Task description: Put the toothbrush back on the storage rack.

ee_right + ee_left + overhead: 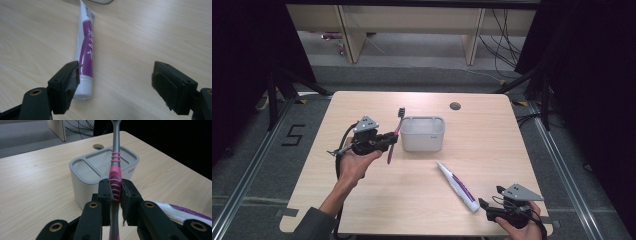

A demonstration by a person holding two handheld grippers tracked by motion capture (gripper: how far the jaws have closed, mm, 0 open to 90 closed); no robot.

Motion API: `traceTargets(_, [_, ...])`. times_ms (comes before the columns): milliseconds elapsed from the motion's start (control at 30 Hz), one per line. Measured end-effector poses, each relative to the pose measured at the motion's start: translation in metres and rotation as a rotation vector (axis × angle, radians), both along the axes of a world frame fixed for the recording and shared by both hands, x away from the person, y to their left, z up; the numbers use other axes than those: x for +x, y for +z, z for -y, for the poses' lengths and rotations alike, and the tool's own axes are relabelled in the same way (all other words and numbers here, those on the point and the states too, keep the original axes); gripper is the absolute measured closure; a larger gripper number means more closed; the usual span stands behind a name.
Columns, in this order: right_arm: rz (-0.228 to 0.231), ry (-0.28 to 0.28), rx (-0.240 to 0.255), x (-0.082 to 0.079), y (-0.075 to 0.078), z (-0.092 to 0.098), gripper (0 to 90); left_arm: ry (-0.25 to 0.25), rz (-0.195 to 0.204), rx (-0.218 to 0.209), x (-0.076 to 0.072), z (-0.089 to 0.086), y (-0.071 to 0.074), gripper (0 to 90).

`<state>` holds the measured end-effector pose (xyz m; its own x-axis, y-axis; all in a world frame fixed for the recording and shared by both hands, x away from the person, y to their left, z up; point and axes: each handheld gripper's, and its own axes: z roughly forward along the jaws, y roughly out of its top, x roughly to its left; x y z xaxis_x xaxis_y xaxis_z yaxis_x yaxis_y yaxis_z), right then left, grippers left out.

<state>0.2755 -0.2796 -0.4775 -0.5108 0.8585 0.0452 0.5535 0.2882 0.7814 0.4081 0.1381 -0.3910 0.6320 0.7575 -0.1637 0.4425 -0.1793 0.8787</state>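
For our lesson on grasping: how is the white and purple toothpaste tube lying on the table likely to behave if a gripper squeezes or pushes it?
The white and purple toothpaste tube looks soft-walled, so it would probably dent under a squeeze. It lies flat on the wooden table and tapers away from its round cap end, so a push would likely slide or pivot it rather than roll it.

A pale wooden table (pixel 492 150) with a cable hole (pixel 455 106) near its far edge stands on grey floor (pixel 257 165), black curtains (pixel 592 60) flanking both sides.
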Motion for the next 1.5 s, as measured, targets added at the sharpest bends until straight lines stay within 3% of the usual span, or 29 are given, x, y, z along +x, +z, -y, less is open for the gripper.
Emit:
traceTargets(167, [0.002,0.002,0.001,0.0,0.0,0.0,23.1,0.014,0.023,-0.035,0.004,0.003,0.006,78.4])
traceTargets(600, [0.006,0.001,0.002,0.0,0.0,0.0,23.1,0.033,0.043,-0.062,0.015,0.008,0.013,78.4])
traceTargets(700, [0.01,0.003,-0.005,0.001,0.0,0.001,23.1,0.044,0.05,-0.084,0.018,0.01,0.015,78.4])
traceTargets(1500, [0.003,0.017,-0.001,0.002,-0.001,0.002,23.1,0.096,0.096,-0.117,0.041,0.022,0.03,78.4])
